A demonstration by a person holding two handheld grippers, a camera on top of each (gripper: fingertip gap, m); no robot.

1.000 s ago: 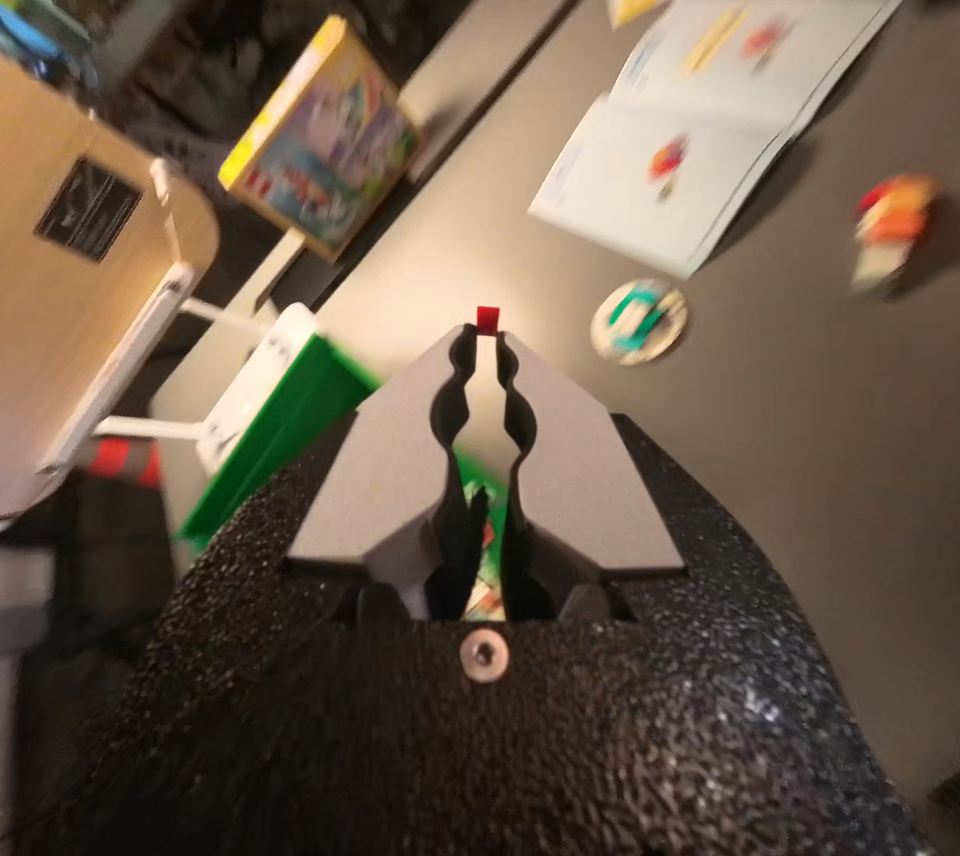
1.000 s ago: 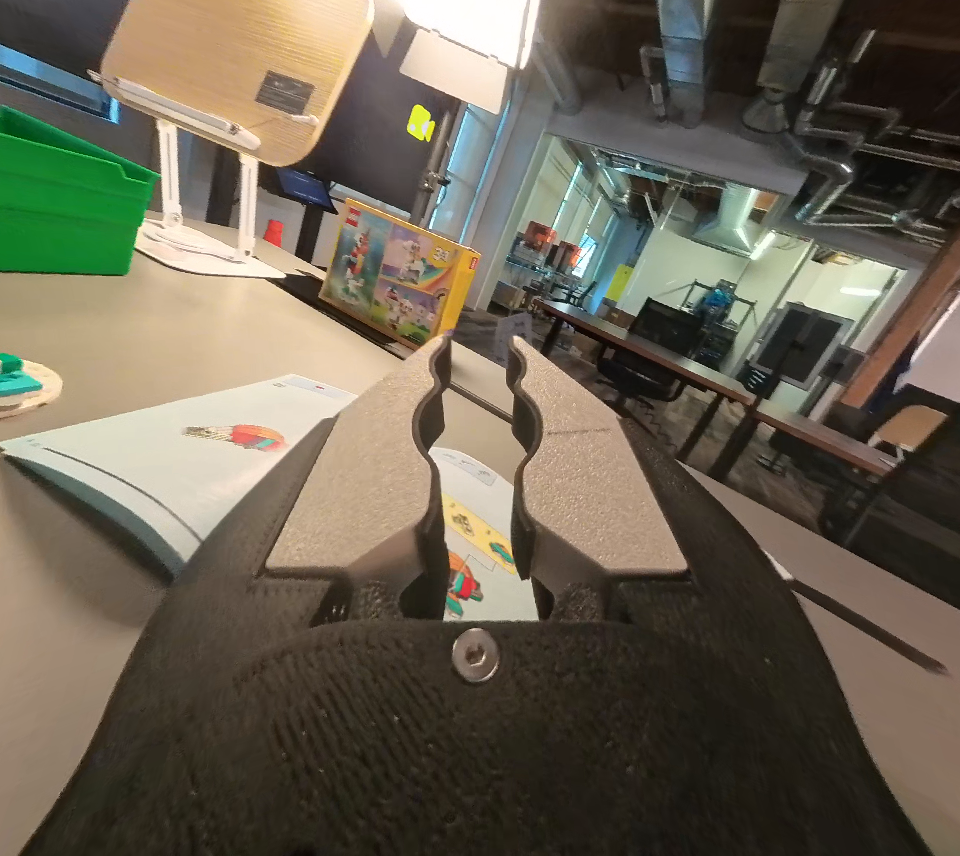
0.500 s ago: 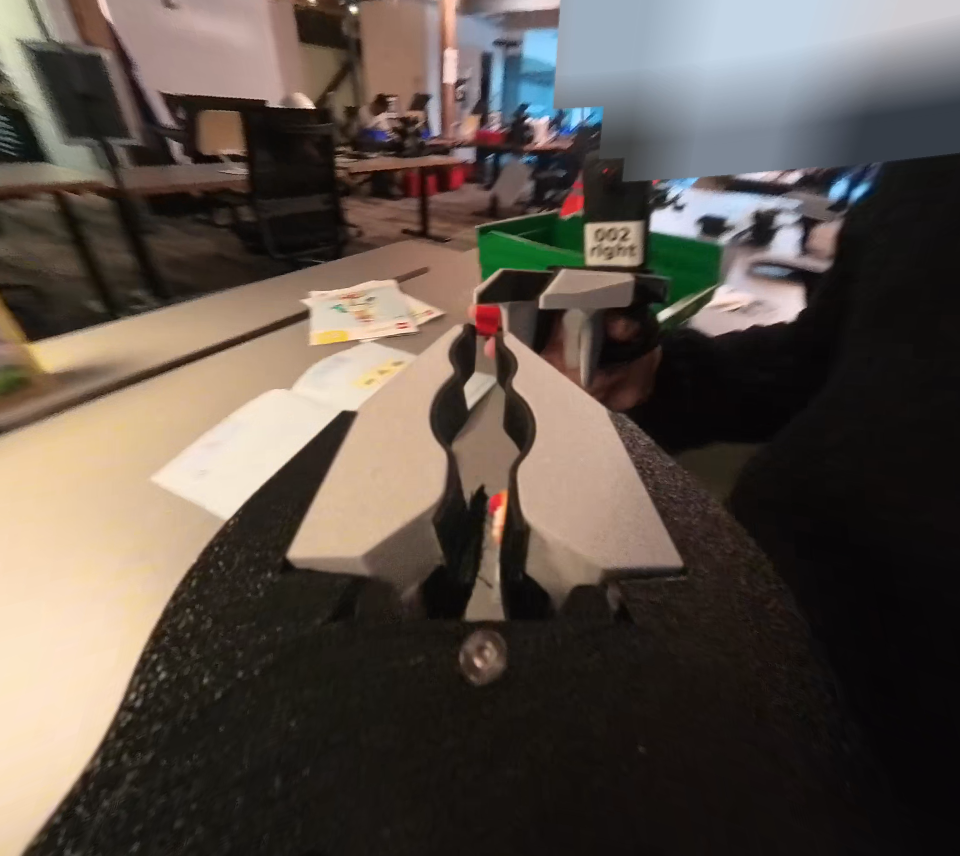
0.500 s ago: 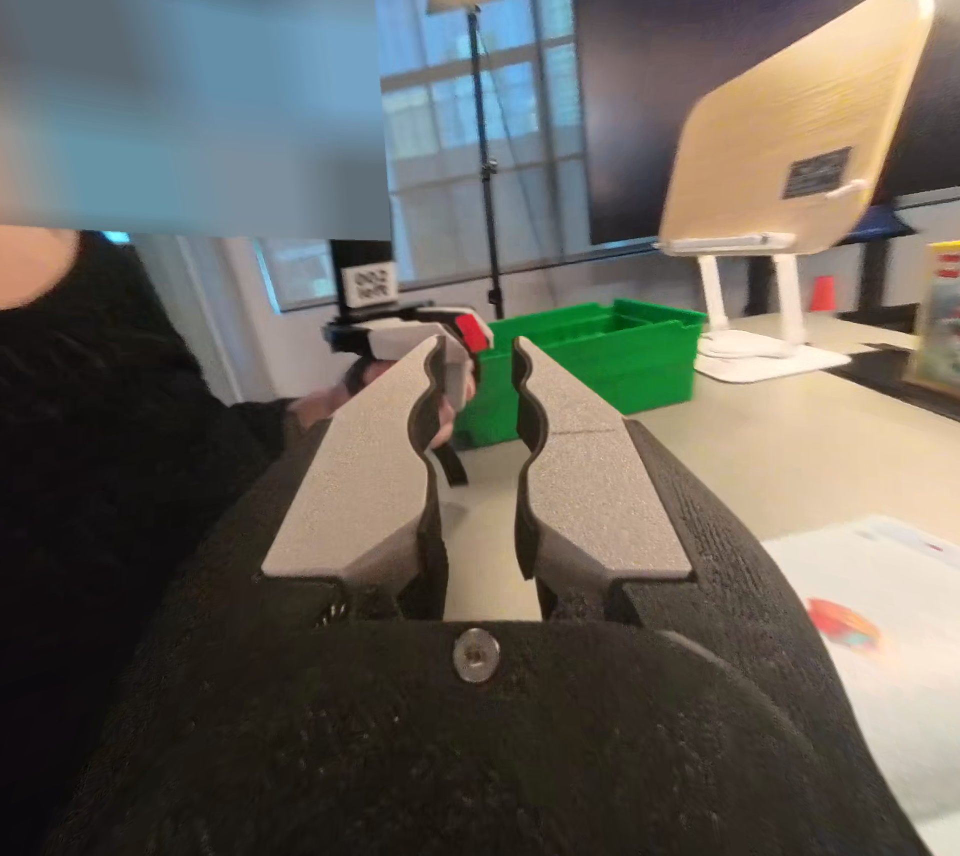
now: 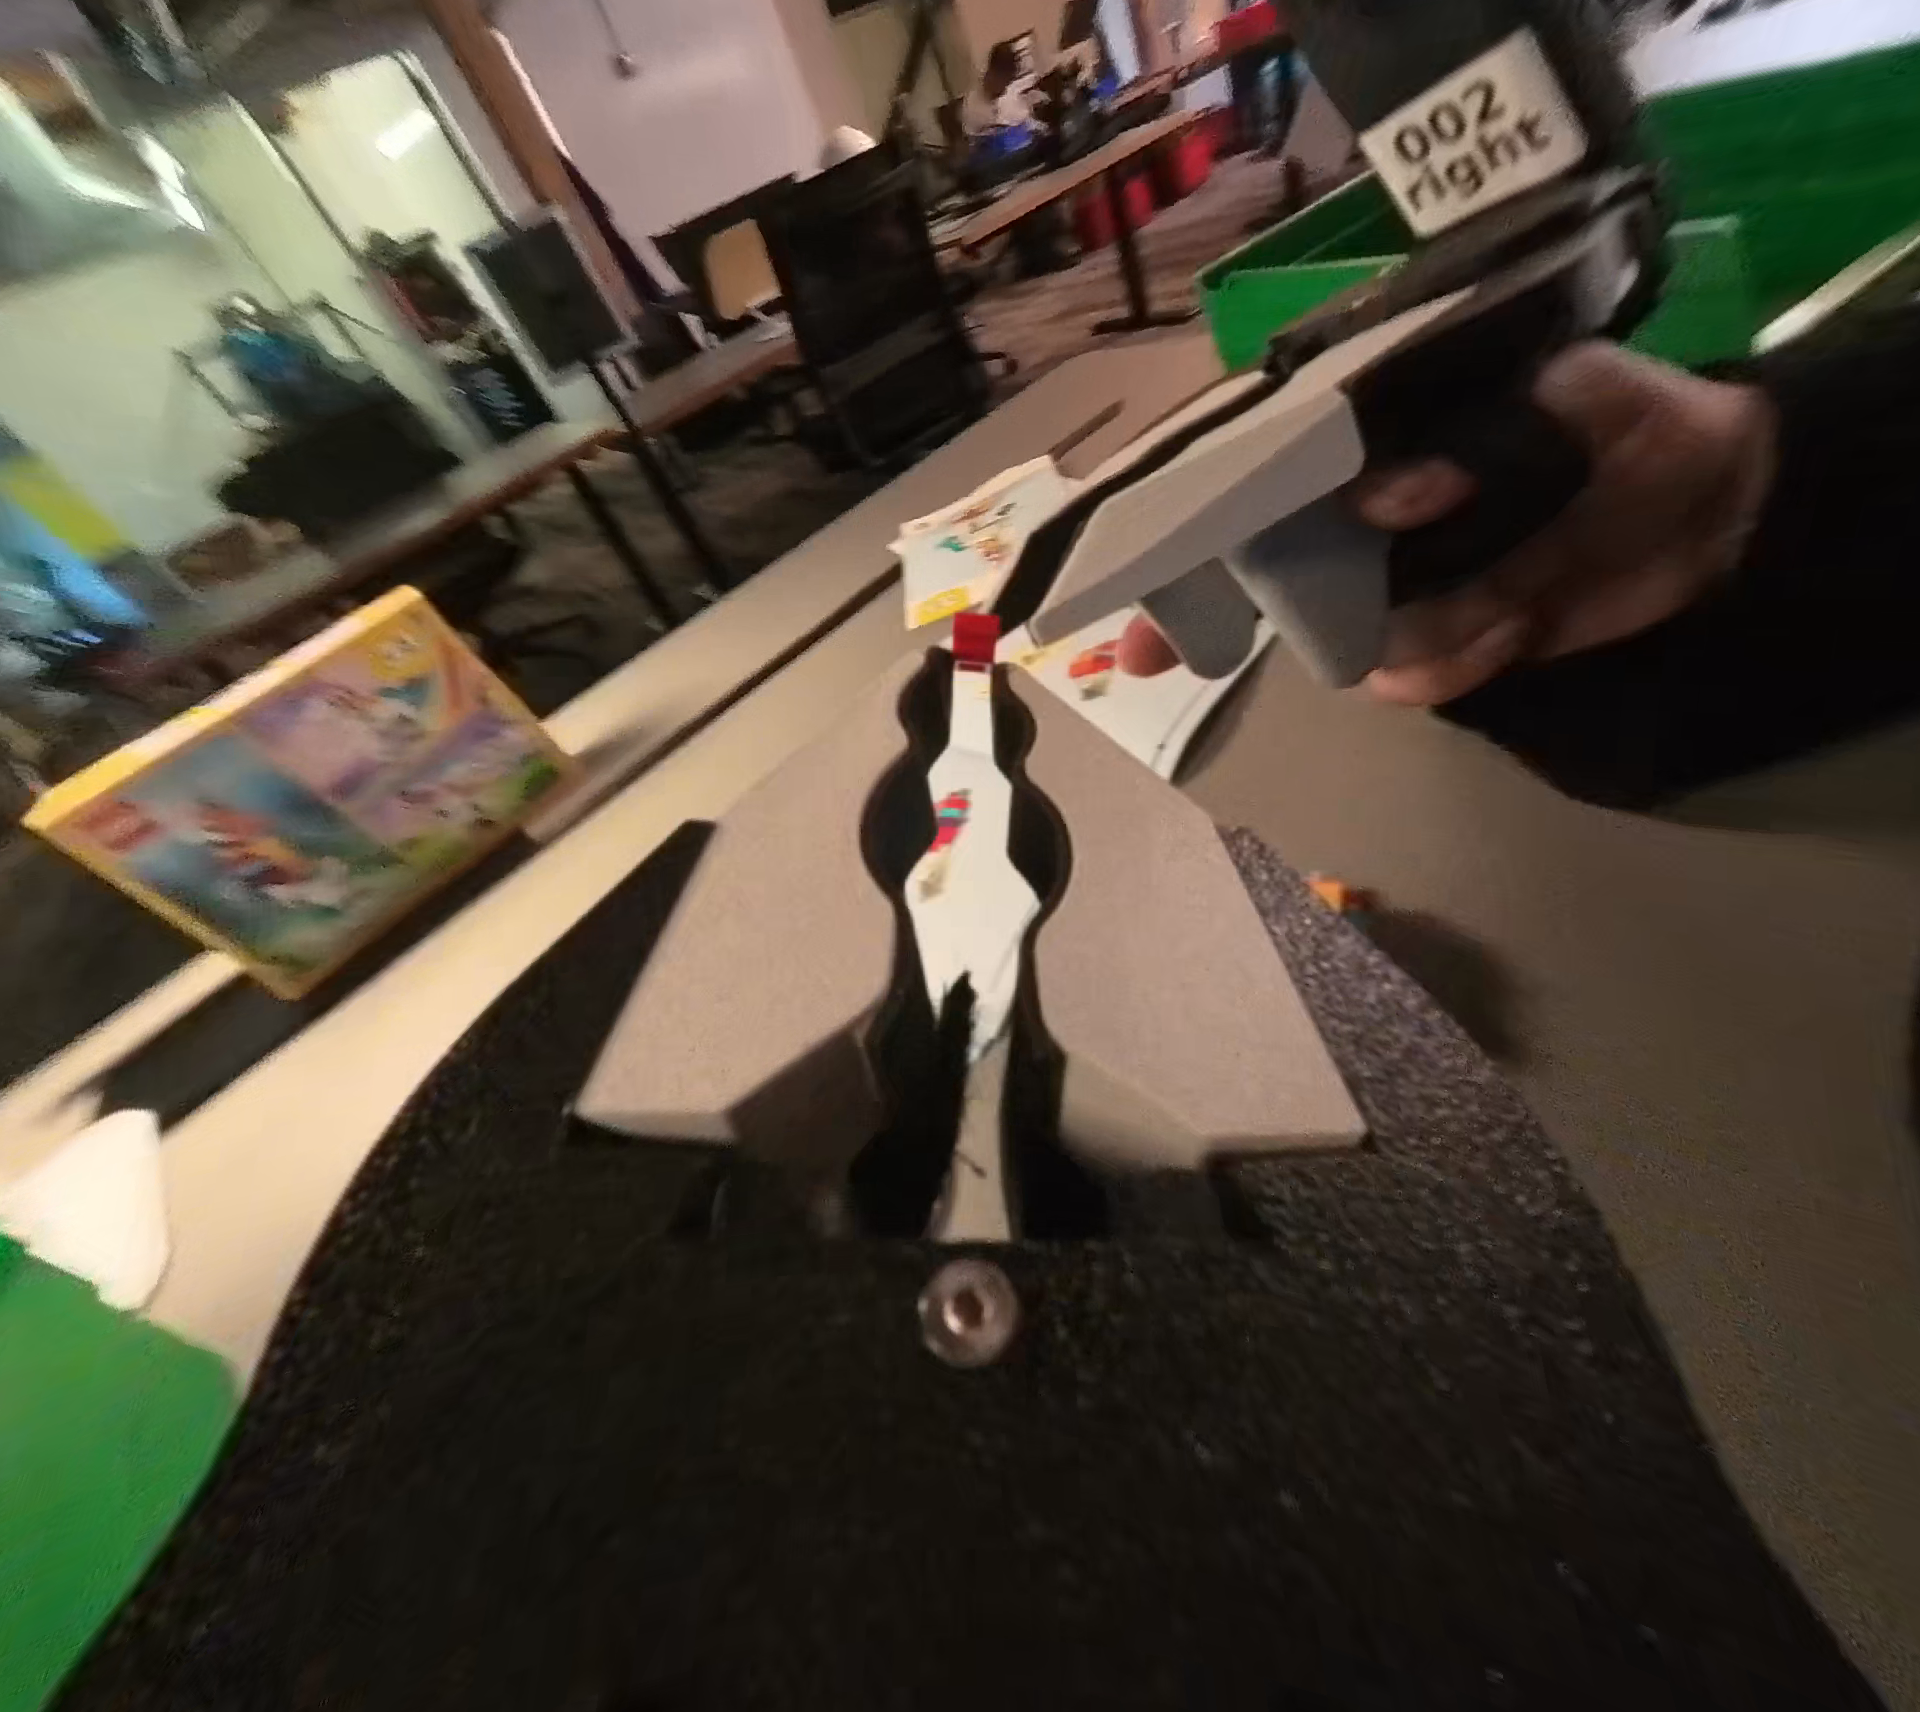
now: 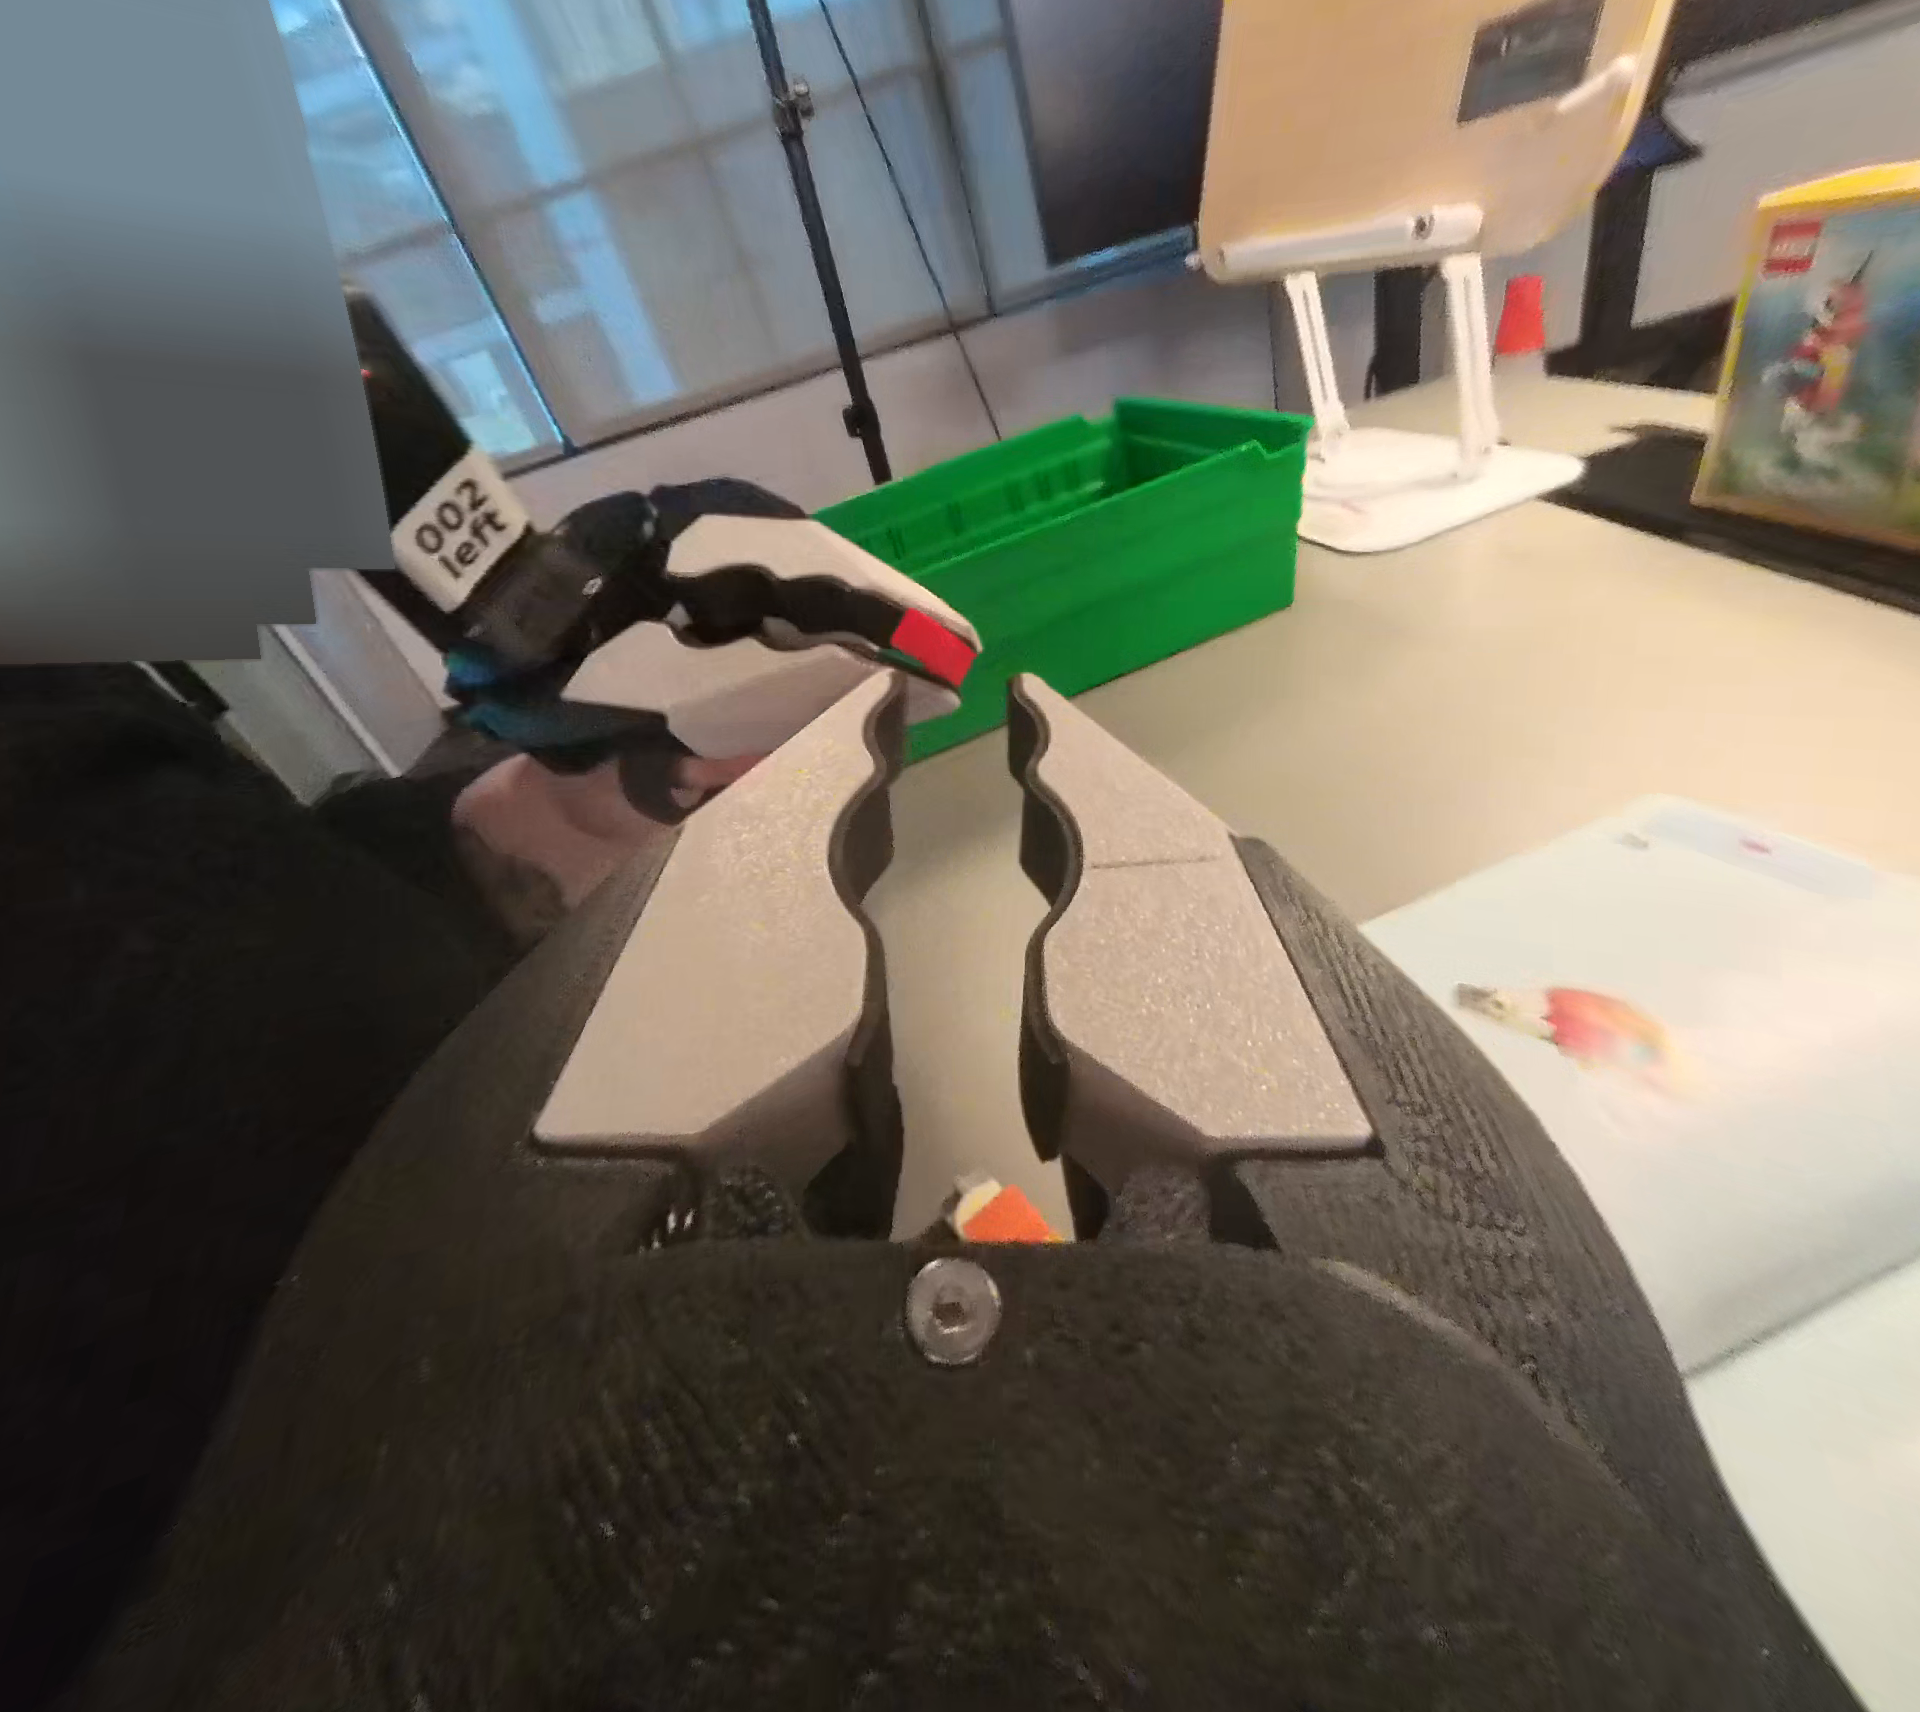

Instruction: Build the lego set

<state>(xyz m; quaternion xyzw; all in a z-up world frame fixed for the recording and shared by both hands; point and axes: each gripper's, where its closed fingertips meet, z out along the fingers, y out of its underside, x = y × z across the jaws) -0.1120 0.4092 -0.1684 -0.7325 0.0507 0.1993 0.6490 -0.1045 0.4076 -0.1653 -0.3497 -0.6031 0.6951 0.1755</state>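
My left gripper (image 5: 971,675) is shut on a small red brick (image 5: 975,636), which sticks out past its fingertips. It is held above the table (image 5: 1662,987). In the right wrist view the left gripper (image 6: 940,652) comes in from the left, and the red brick (image 6: 928,639) sits just above and behind my right gripper's tips. My right gripper (image 6: 951,698) is open and empty. A hand holds it at the upper right of the left wrist view (image 5: 1049,540). A small orange and white model (image 6: 995,1213) lies on the table under the right gripper.
A green bin (image 6: 1091,561) stands behind the grippers. A wooden board on a white stand (image 6: 1434,31) and a Lego box (image 6: 1818,353) are at the right. An open instruction booklet (image 6: 1662,1018) lies on the table. Loose leaflets (image 5: 966,540) lie farther off. Only a small space, under 4 cm, lies between the two pairs of fingers.
Both grippers have turned and come closer together. The left gripper still holds the red brick, which now sits just past the right gripper's open tips. The right gripper has stayed open.
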